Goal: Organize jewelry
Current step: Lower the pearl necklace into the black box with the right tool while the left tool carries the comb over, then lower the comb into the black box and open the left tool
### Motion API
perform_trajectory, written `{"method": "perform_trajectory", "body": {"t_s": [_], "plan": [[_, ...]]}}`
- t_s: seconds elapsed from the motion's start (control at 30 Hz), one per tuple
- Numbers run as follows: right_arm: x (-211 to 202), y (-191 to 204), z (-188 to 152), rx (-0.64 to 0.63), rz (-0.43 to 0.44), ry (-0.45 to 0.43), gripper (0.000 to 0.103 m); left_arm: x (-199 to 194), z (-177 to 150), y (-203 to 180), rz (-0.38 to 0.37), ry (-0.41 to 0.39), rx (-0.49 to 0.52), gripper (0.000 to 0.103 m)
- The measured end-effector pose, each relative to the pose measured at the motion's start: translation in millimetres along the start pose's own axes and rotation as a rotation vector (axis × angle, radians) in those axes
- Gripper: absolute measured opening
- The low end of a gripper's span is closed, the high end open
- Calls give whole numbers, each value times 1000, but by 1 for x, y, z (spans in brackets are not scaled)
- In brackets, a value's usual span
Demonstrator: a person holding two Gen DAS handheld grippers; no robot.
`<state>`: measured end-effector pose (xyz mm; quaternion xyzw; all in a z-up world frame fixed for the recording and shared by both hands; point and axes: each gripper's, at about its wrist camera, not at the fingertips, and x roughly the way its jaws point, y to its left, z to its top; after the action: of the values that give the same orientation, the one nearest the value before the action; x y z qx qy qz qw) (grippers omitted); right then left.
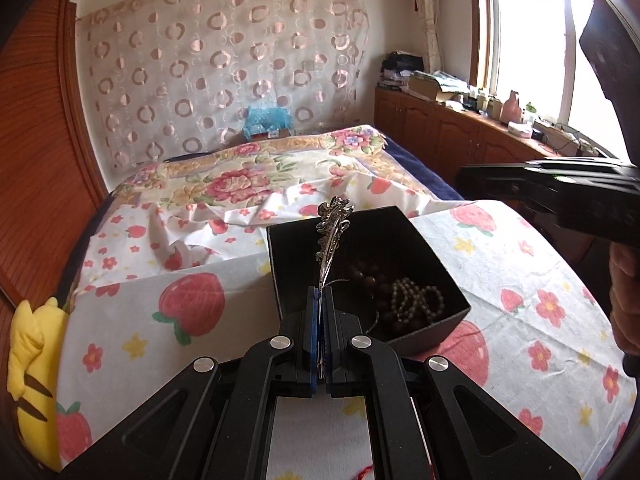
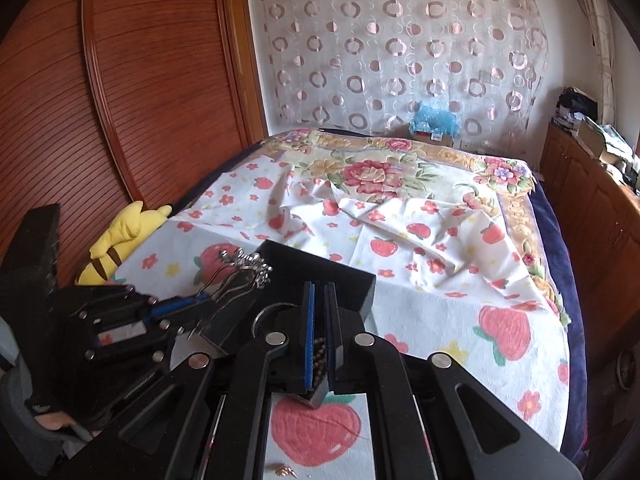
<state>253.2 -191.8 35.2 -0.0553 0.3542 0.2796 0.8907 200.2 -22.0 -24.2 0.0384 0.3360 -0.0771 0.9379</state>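
Observation:
My left gripper is shut on a silver ornate hair clip and holds it upright over the near left rim of a black open box. Dark brown beads and a grey bead bracelet lie in the box. In the right wrist view my right gripper is nearly shut just above the box, with beads showing in the narrow gap; whether it grips them I cannot tell. The left gripper with the hair clip shows at the left. A small gold piece lies on the cloth below.
The box sits on a strawberry-print cloth over a bed. A yellow plush toy lies at the bed's left edge by a wooden wardrobe. Wooden cabinets with clutter stand under the window on the right.

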Motion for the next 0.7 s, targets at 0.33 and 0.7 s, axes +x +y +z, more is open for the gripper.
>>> {"method": "perform_trajectory", "body": {"t_s": [0.33,0.7], "plan": [[-4,-11,-28,6,1,7,6,11,7,-5,15,3,13,2],[-9,-15,-64,15,16,14,6,-11,0,-6,4,-24,28,2]]}}
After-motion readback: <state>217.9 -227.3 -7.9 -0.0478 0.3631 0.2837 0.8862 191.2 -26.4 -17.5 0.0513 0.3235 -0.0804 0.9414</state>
